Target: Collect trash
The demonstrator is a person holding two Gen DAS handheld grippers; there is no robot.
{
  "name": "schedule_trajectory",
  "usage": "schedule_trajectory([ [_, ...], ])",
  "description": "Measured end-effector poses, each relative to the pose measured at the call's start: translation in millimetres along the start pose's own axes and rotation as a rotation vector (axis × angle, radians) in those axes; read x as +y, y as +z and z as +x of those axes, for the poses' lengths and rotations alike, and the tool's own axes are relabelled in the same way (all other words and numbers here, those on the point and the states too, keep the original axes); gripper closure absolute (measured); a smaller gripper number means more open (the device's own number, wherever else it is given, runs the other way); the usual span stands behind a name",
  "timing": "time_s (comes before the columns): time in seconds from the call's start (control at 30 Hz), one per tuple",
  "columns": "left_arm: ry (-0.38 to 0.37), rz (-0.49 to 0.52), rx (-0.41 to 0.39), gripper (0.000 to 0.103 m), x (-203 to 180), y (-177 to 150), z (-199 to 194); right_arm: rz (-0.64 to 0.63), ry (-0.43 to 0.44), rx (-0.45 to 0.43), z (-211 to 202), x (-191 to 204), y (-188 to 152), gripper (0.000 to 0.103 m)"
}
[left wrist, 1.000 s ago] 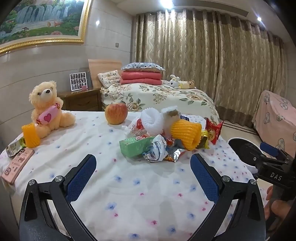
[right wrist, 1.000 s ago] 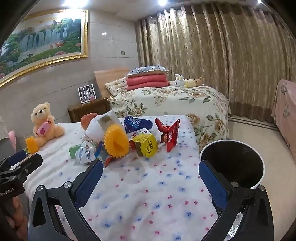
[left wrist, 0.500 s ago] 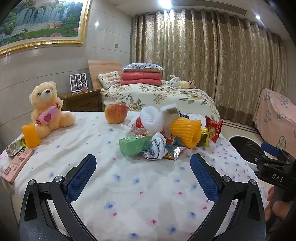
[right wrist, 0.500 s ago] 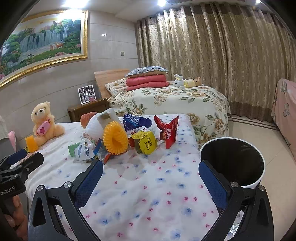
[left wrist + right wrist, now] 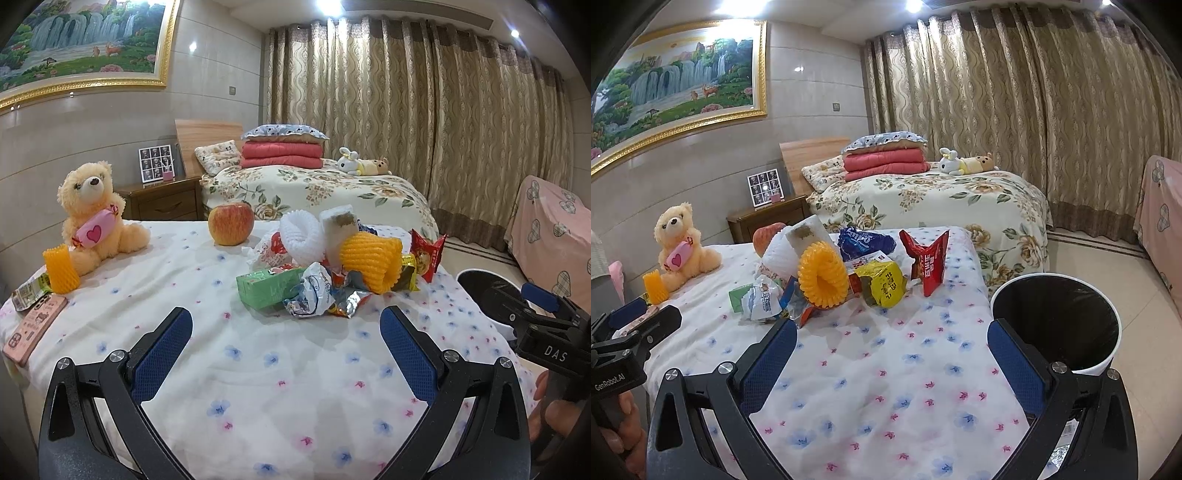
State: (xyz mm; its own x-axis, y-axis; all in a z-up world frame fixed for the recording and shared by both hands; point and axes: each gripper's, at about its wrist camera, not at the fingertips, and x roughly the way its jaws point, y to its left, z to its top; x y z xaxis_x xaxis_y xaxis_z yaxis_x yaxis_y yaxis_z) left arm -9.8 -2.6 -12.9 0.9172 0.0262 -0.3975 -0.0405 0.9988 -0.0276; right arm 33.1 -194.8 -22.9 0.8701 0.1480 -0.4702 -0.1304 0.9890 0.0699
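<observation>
Over the last second both views have drawn a little closer to the trash pile [image 5: 325, 273], so the heap now sits larger ahead of each tool; this reads as an approach, with nothing collected yet. The left tool [image 5: 286, 332] is spread wide and empty, just short of the pile's near edge, where a green packet [image 5: 266, 288] and a crumpled silver wrapper [image 5: 310, 295] lie closest. The right tool [image 5: 892, 345] is likewise spread and empty, short of the pile's orange foam net [image 5: 823, 280] and yellow wrapper [image 5: 882, 282].

The pile rests on the flowered tabletop [image 5: 886, 387], with bare cloth on its near side for both tools. Right of the pile, past the tabletop's edge, the black-lined bin [image 5: 1056, 321] stands open on the floor. An apple [image 5: 231, 223] just behind the pile and a teddy bear [image 5: 92, 210] well to its left look like keepers.
</observation>
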Motion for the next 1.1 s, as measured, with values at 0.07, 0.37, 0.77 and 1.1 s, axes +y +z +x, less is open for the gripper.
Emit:
schedule_trajectory([
  [0.07, 0.0, -0.001, 0.0, 0.0, -0.1, 0.0, -0.1, 0.002, 0.001, 0.002, 0.4, -0.6, -0.2, 0.0],
  [0.37, -0.001, 0.0, -0.001, 0.0, 0.1, -0.1, -0.1, 0.005, 0.005, 0.003, 0.2, -0.6, 0.1, 0.0],
  [0.77, -0.001, 0.0, 0.001, 0.0, -0.2, -0.2, 0.0, 0.01, 0.013, -0.001, -0.6, -1.4, 0.4, 0.0],
  [1.1, -0.005, -0.005, 0.014, 0.0, 0.6, -2.4, 1.9, 0.023, 0.021, 0.015, 2.5, -4.1, -1.3, 0.0],
])
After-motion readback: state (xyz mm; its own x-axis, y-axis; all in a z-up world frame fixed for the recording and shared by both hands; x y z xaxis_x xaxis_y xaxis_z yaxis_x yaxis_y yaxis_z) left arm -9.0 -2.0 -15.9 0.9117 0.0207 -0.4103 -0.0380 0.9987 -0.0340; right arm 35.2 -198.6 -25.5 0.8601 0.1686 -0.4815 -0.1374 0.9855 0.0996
